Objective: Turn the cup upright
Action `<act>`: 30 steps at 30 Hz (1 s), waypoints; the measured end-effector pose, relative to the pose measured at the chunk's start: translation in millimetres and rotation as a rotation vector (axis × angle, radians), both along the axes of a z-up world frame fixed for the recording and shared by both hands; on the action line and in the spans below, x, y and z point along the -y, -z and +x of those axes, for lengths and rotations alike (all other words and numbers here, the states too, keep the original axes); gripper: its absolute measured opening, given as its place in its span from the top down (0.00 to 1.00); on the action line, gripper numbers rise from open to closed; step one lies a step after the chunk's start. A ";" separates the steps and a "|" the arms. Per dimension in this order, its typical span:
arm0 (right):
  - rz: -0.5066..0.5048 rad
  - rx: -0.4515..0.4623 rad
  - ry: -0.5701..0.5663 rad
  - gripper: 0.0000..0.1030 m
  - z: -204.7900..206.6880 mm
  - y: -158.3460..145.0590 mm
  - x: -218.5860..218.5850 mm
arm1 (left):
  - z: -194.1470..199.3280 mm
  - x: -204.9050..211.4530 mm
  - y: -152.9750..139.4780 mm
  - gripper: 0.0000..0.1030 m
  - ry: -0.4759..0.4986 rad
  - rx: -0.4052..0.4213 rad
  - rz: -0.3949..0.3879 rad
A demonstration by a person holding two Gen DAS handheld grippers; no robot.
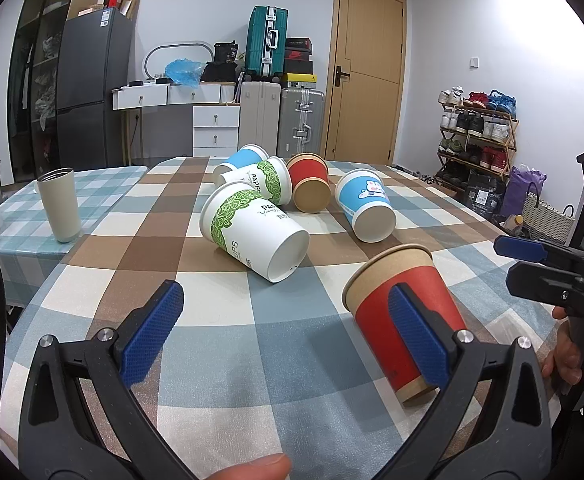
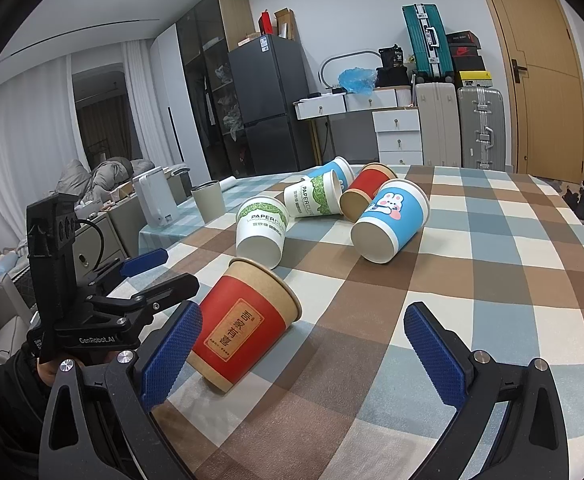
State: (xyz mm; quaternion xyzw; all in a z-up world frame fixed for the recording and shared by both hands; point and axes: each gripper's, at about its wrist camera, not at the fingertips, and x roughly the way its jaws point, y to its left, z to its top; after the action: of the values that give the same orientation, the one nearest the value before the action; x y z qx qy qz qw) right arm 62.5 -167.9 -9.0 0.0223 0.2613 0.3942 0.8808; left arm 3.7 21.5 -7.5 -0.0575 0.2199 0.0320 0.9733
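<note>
Left wrist view: the left tongs (image 1: pixel 288 328) are spread wide and hold nothing; the near red cup (image 1: pixel 405 320) sits behind their right blue pad, outside the gap rather than in it.
Tumbler: a grey tumbler (image 1: pixel 59 204) stands upright at far left, well apart from the work.
Pile: a green-leaf cup (image 1: pixel 252 232), a second leaf cup (image 1: pixel 266 180), a far red cup (image 1: pixel 309 188) and a blue cartoon cup (image 1: pixel 365 204) all lie on their sides on the checked desk (image 1: pixel 292 360).
Task cup: the near red cup is tilted, mouth up and away, base toward the camera, resting on the desk; whether the pad touches it I cannot tell.
Right wrist view: the right tongs (image 2: pixel 303 356) also gape wide and empty; the same red cup (image 2: pixel 248 320) lies just beside their left pad, with the left tool reaching in behind it.
Doing it well: judging by this, one pair of tongs should shift sideways until the cup wall sits between both pads, close gently at mid-height since thin paper will crush, then rotate the base down.
Risk: a pad nudging the side would likely roll the cup away.
</note>
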 end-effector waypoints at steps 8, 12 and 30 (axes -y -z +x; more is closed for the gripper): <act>0.000 -0.003 -0.001 0.00 0.2 -0.1 -0.2 | -0.4 0.0 0.0 0.01 0.000 0.001 0.001; -0.023 -0.032 0.006 0.00 4.0 2.1 -4.3 | -0.3 0.0 0.3 0.01 -0.001 0.002 0.001; -0.018 -0.496 -0.115 0.00 58.3 15.2 -52.1 | 6.6 0.8 7.7 0.01 -0.010 0.015 0.024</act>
State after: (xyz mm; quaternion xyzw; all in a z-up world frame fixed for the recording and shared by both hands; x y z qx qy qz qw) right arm 120.8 -115.8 -24.2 0.0955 0.4738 0.4239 0.7659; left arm 10.3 20.7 -15.2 -0.0472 0.2121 0.0391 0.9753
